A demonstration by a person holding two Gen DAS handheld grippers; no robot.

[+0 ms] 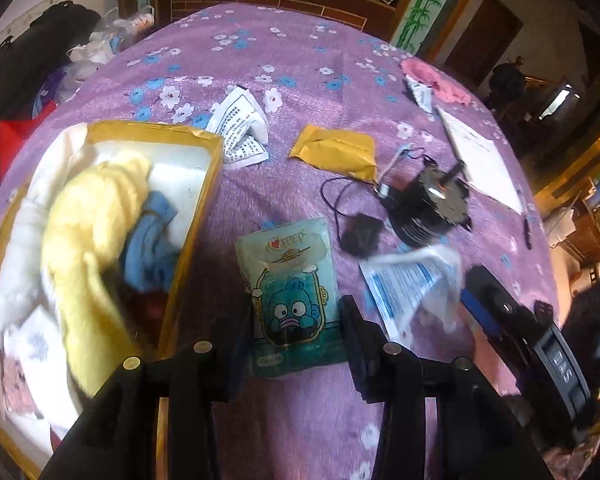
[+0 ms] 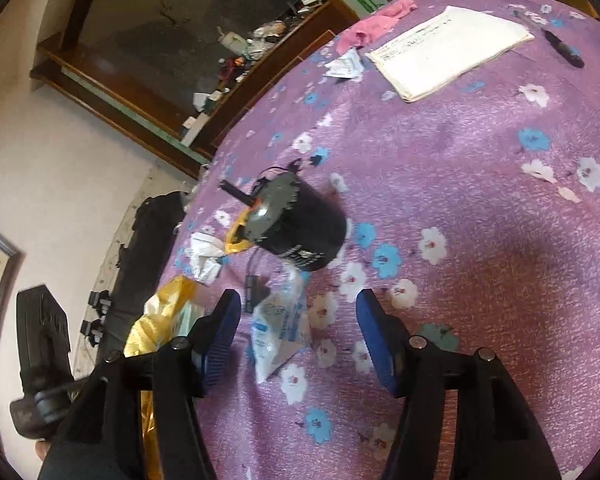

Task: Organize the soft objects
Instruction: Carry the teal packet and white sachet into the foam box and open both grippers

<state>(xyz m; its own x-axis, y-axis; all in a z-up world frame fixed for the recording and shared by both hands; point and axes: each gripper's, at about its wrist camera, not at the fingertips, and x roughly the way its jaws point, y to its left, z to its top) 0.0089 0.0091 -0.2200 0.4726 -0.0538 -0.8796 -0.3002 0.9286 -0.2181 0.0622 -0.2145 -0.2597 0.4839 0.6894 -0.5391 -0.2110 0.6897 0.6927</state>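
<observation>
- My left gripper (image 1: 296, 344) hangs with its fingers apart, straddling a teal cartoon pouch (image 1: 290, 296) that lies flat on the purple floral bedspread (image 1: 308, 52), low centre of the left wrist view.
- At left in that view, a yellow box (image 1: 198, 216) holds a yellow plush cloth (image 1: 88, 240), a blue cloth (image 1: 150, 244) and white fabric.
- My right gripper (image 2: 298, 332) is spread wide over a clear plastic packet (image 2: 278, 332), with nothing held.
- A black motor (image 2: 300, 228) lies on its side just beyond.
</observation>
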